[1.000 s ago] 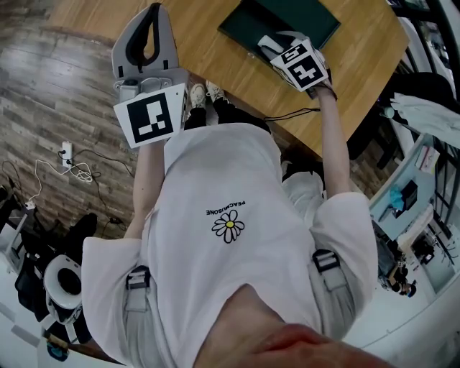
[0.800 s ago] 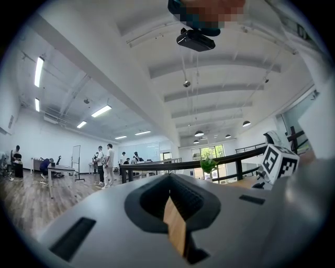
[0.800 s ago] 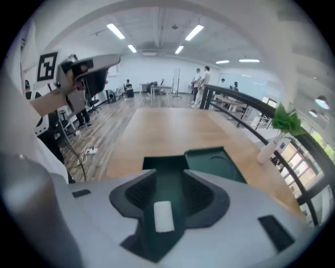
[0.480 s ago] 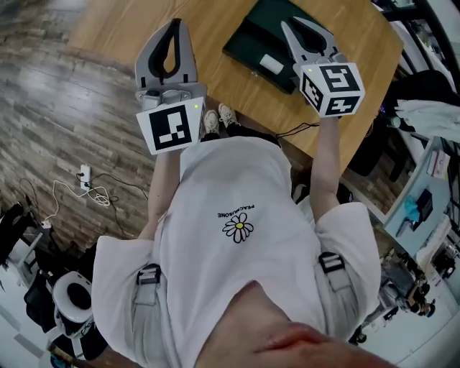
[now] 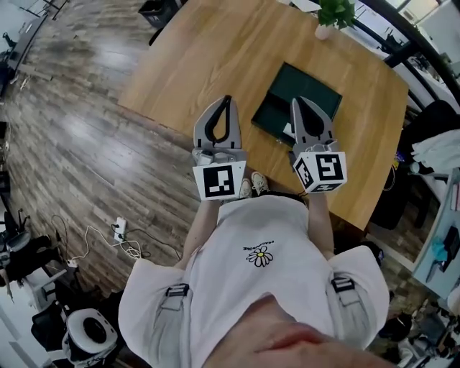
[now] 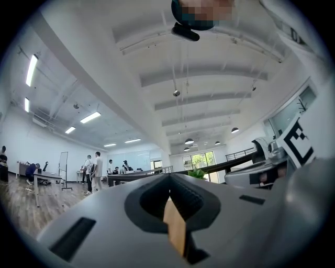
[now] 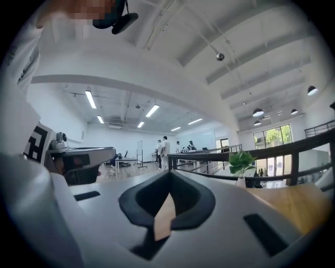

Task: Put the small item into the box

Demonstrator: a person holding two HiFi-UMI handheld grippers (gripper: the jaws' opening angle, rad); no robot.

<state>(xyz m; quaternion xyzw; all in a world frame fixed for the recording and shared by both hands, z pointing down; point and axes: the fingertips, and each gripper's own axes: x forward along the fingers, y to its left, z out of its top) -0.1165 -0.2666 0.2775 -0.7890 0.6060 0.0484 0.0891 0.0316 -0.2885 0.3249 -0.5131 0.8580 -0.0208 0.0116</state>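
Both claws are closed with nothing in them. The left claw [image 5: 226,101] has its jaws pressed together tip to tip, and its own view [image 6: 170,177] shows only a sliver of tabletop through the gap lower down. It's the same for the right claw [image 5: 297,103]: it's pinched closed on nothing in its own view too [image 7: 170,174]. They're held side by side above the near edge of the wooden tabletop [image 5: 208,57], and neither touches anything.

Counting up, there are two claws and one dark green box [image 5: 310,88] lying open on the tabletop. One small white item [image 5: 288,130] sits inside the box at its near edge, showing just beside the right claw. There's also one potted plant [image 5: 335,14] at the tabletop's far edge.
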